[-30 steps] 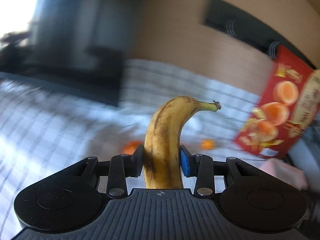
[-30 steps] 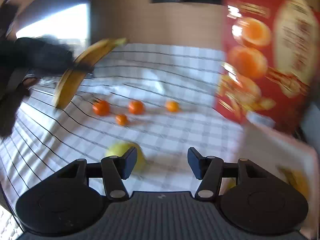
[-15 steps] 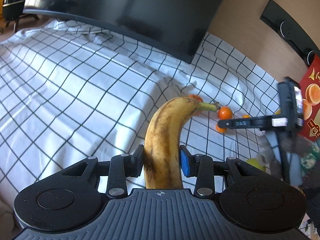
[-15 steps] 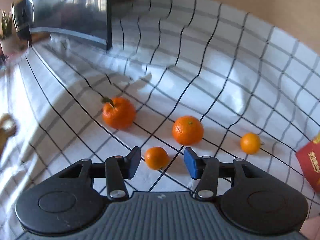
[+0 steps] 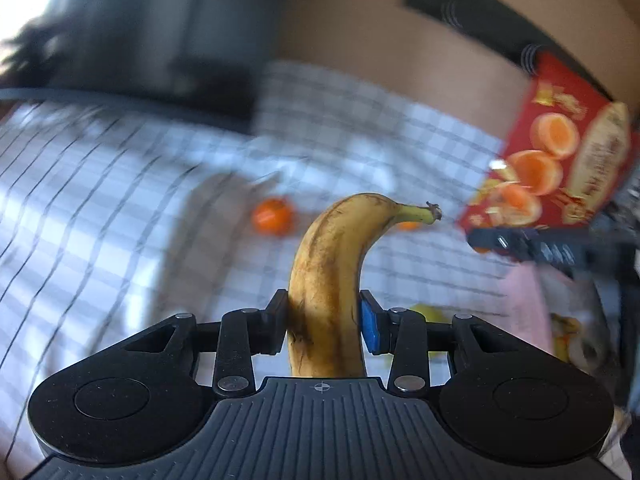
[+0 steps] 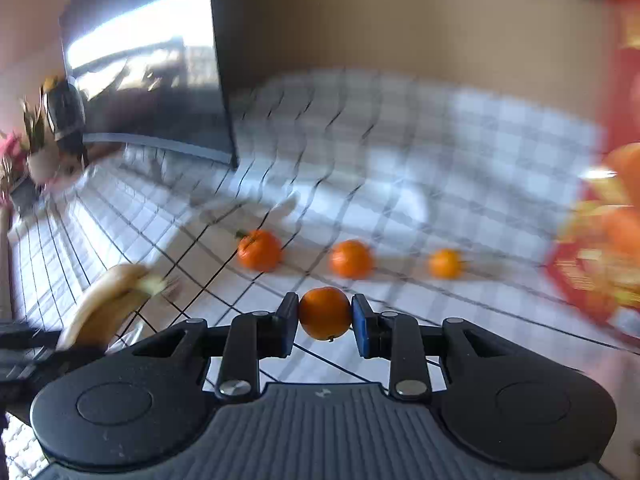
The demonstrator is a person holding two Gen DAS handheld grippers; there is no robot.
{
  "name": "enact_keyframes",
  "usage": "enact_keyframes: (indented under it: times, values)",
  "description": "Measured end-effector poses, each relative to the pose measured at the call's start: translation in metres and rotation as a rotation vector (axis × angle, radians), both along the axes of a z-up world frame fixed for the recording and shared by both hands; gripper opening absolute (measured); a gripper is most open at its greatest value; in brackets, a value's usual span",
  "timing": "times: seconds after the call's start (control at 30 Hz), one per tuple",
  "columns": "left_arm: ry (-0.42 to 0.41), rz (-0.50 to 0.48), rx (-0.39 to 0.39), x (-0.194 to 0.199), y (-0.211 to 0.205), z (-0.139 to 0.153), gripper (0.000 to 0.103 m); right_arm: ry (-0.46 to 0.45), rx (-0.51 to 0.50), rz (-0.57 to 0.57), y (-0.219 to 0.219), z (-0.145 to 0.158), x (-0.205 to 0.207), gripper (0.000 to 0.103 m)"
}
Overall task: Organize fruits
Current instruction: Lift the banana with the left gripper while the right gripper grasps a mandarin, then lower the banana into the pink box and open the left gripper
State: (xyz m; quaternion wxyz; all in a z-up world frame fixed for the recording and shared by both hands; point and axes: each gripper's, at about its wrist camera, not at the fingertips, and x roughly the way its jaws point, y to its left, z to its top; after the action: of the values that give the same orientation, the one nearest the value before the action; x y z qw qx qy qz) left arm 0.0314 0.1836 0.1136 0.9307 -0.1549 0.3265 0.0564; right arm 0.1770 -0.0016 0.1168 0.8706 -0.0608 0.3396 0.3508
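My left gripper [image 5: 324, 326] is shut on a spotted yellow banana [image 5: 332, 276], held upright above the checked cloth; the banana also shows in the right wrist view [image 6: 108, 304] at the lower left. My right gripper [image 6: 325, 320] is shut on a small orange tangerine [image 6: 325, 313], lifted just above the cloth. Three more tangerines lie in a row beyond it: one with a leaf [image 6: 259, 250], a middle one [image 6: 351, 259] and a smaller one [image 6: 445, 263]. A yellow-green fruit [image 5: 430, 318] lies behind my left gripper's right finger.
A red box printed with oranges [image 5: 552, 160] stands at the right; it also fills the right edge of the right wrist view [image 6: 604, 248]. A dark monitor [image 6: 160, 76] stands at the back left. A white checked cloth [image 6: 400, 168] covers the table. A potted plant [image 6: 36, 148] stands far left.
My right gripper has closed on the small tangerine and lifted it. My left gripper has swung right with the banana, toward the red box.
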Motion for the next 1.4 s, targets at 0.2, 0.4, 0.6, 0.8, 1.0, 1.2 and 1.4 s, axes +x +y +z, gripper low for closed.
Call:
enact_keyframes:
  times: [0.2, 0.4, 0.6, 0.8, 1.0, 1.2, 1.4]
  values:
    - [-0.076, -0.225, 0.008, 0.033, -0.078, 0.032, 0.042, -0.141, 0.004, -0.206, -0.108, 0.021, -0.069, 0.028]
    - [-0.076, -0.457, 0.002, 0.064, -0.159, 0.035, 0.042, -0.173, -0.041, -0.425, -0.186, 0.008, -0.123, 0.028]
    - [-0.046, -0.649, 0.010, 0.118, -0.238, 0.028, 0.042, -0.134, -0.022, -0.586, -0.247, -0.004, -0.159, 0.028]
    - [0.047, -0.744, 0.091, 0.189, -0.297, 0.003, 0.042, -0.098, 0.002, -0.688, -0.275, -0.016, -0.178, 0.028]
    - [0.088, -0.795, 0.227, 0.224, -0.317, -0.028, 0.042, -0.070, 0.021, -0.732, -0.289, -0.028, -0.184, 0.028]
    - [0.144, -0.797, 0.339, 0.230, -0.326, -0.049, 0.042, -0.024, 0.043, -0.756, -0.293, -0.040, -0.170, 0.028]
    - [0.226, -0.794, 0.440, 0.229, -0.329, -0.054, 0.042, 0.002, 0.042, -0.739, -0.287, -0.047, -0.164, 0.028]
